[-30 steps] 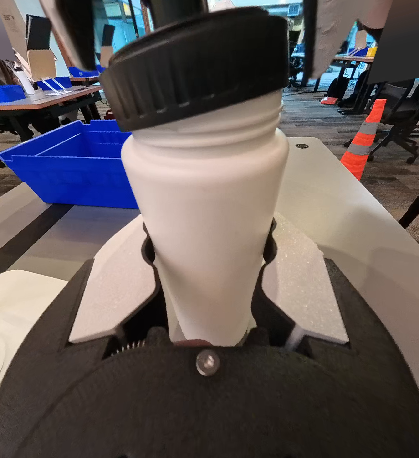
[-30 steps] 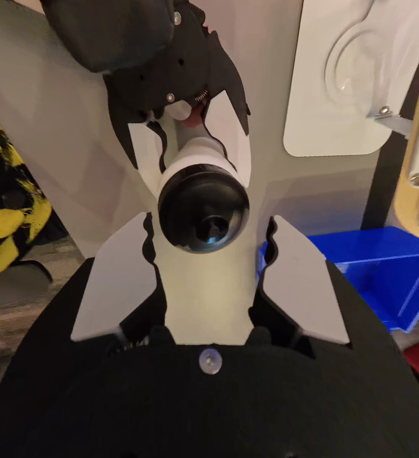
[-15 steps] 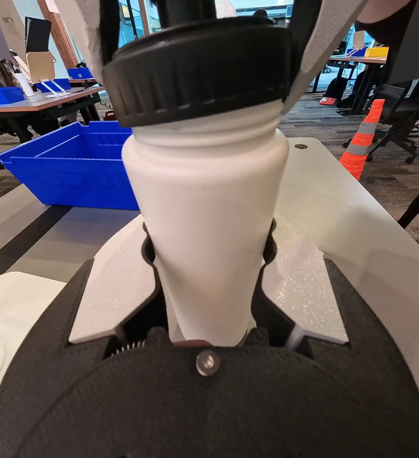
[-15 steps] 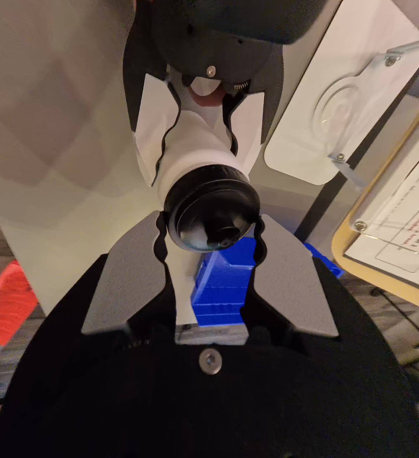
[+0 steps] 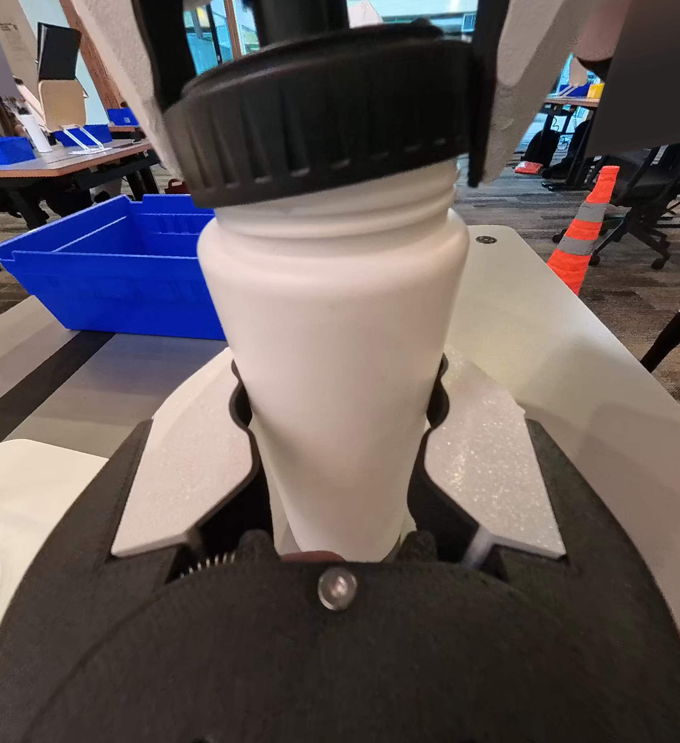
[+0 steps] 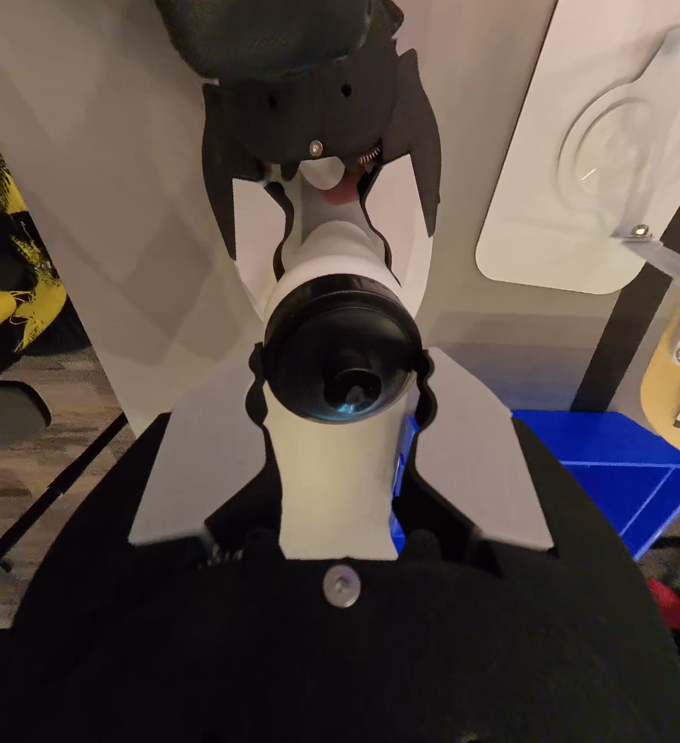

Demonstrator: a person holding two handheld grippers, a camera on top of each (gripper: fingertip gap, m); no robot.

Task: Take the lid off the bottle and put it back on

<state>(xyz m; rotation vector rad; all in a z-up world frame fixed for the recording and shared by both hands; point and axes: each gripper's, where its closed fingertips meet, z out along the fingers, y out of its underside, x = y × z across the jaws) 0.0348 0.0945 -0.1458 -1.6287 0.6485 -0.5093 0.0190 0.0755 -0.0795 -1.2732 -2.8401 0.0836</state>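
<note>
A white bottle (image 5: pixel 330 341) stands upright in my left gripper (image 5: pixel 338 386), which is shut on its lower body. A black ribbed lid (image 5: pixel 322 116) sits on the neck, tilted, with white threads showing below its right side. My right gripper (image 6: pixel 340 362) comes from above and is shut on the lid (image 6: pixel 338 321), its fingers (image 5: pixel 507 88) pressed against both sides of the rim. In the right wrist view I look down on the lid's top, with the bottle (image 6: pixel 330 257) and the left gripper (image 6: pixel 330 225) beyond it.
A blue bin (image 5: pixel 109 273) stands at the back left of the white table (image 5: pixel 531 329). A white tray (image 5: pixel 29 482) lies at the near left. An orange cone (image 5: pixel 583 229) and office chairs stand on the floor to the right.
My right gripper has come down over the lid, turned, and closed from open onto its rim. The lid's tilt has shifted. The left gripper and bottle have stayed still.
</note>
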